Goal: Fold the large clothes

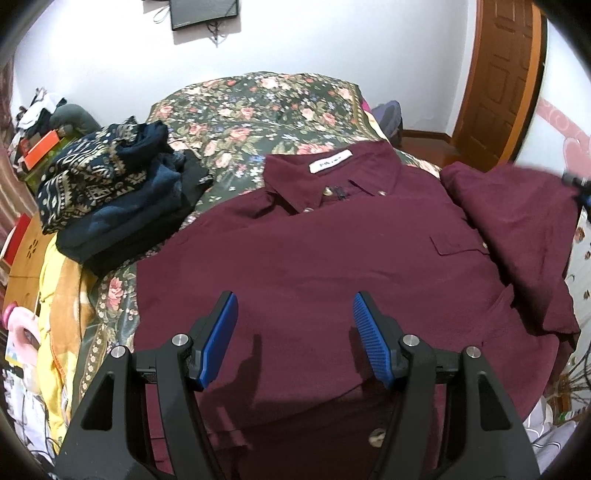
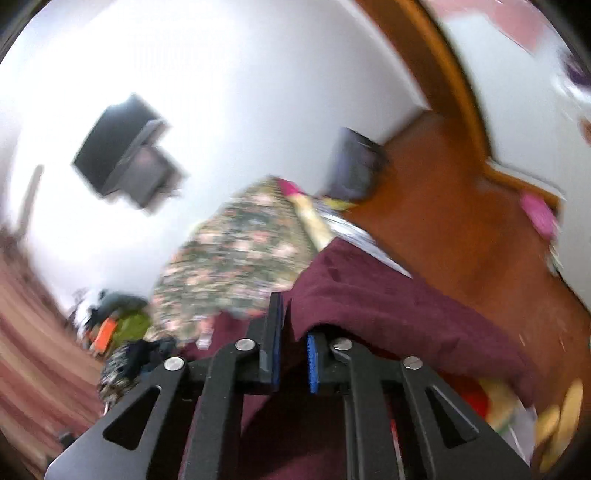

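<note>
A maroon button-up shirt point(image 1: 332, 258) lies front up on the floral bedspread point(image 1: 258, 110), its collar with a white label point(image 1: 330, 163) at the far side. My left gripper point(image 1: 295, 297) hovers open over the lower half of the shirt, with nothing between its blue pads. The shirt's right sleeve point(image 1: 517, 221) is raised off the bed towards the right edge, where a blurred bit of my right gripper point(image 1: 578, 184) shows. In the blurred right wrist view, my right gripper point(image 2: 293, 325) is shut on the maroon sleeve point(image 2: 388, 295), which drapes over its right finger.
A pile of folded dark patterned clothes point(image 1: 110, 199) sits on the bed left of the shirt. Clutter and a yellow blanket point(image 1: 51, 295) fill the left side. A wooden door point(image 1: 506, 74) and wooden floor point(image 2: 443, 221) lie beyond the bed's right edge. A screen point(image 1: 203, 11) hangs on the far wall.
</note>
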Demonstrator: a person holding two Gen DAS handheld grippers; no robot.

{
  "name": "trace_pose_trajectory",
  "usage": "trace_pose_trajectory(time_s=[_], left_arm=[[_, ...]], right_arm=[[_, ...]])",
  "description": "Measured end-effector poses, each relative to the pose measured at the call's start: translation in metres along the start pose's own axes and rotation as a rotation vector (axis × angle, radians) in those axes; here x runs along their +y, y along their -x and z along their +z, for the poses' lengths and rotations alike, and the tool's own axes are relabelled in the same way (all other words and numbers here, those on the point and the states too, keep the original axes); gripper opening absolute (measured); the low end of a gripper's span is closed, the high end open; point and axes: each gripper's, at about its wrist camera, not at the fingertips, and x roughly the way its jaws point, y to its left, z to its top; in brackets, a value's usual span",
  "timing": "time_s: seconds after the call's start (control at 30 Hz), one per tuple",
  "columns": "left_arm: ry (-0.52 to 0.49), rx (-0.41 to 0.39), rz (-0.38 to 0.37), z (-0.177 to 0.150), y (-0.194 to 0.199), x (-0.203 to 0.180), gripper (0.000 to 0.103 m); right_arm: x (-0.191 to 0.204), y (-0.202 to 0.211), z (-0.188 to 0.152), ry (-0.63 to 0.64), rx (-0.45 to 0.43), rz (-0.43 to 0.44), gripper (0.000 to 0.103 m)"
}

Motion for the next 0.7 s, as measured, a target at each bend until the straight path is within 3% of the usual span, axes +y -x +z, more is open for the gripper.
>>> trace_pose_trajectory(time_s=[0.17, 0.3, 0.5, 0.7], left_arm=[[0.048, -0.018, 0.011, -0.004, 0.006, 0.022, 0.064], [0.091, -0.039, 0.036, -0.008, 0.015, 0.045, 0.064], [0.167, -0.061, 0.072, -0.018, 0.030, 0.082, 0.064], [0.197, -0.047, 0.099, -0.032, 0.037, 0.101, 0.064]], right_arm=[[0.092, 0.007, 0.003, 0.214, -0.002, 0.165, 0.008], [0.154, -0.003, -0.017, 0.341, 0.081, 0.292, 0.008], [0.207, -0.051, -0.094, 0.501, 0.349, 0.375, 0.009], [0.188, -0.109, -0.186, 0.571, 0.698, 0.291, 0.009]])
